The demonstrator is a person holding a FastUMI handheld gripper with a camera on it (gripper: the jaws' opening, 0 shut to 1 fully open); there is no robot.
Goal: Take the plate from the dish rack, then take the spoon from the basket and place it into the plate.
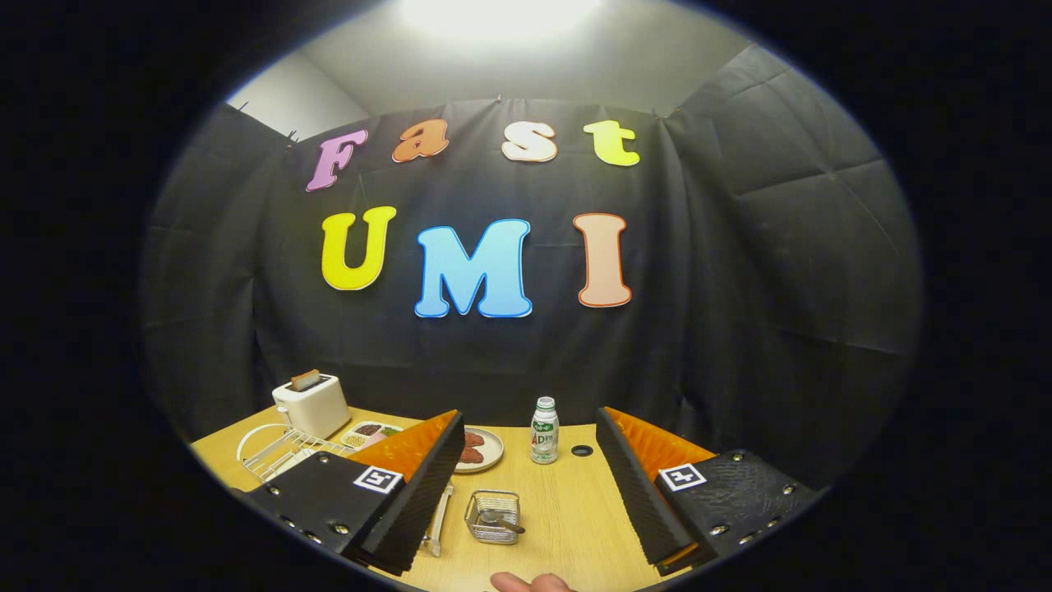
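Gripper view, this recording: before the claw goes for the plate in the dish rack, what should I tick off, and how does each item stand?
1. Claw open, nothing between its fingers: ok.
2. Dish rack in sight beyond the left finger: ok.
3. Plate seated in that rack: cannot tell, the finger covers part of it.
4. Spoon lying in the basket, between the fingers: ok.
5. Bottle upright, apart from the basket: ok.
6. Fingertip near the claw: not ok.

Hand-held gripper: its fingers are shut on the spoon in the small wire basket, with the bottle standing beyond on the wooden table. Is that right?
Not quite. In the gripper view the hand-held gripper is open, its fingers spread wide and gripping nothing. The spoon lies untouched in the small wire basket between them, with the bottle standing beyond on the wooden table.
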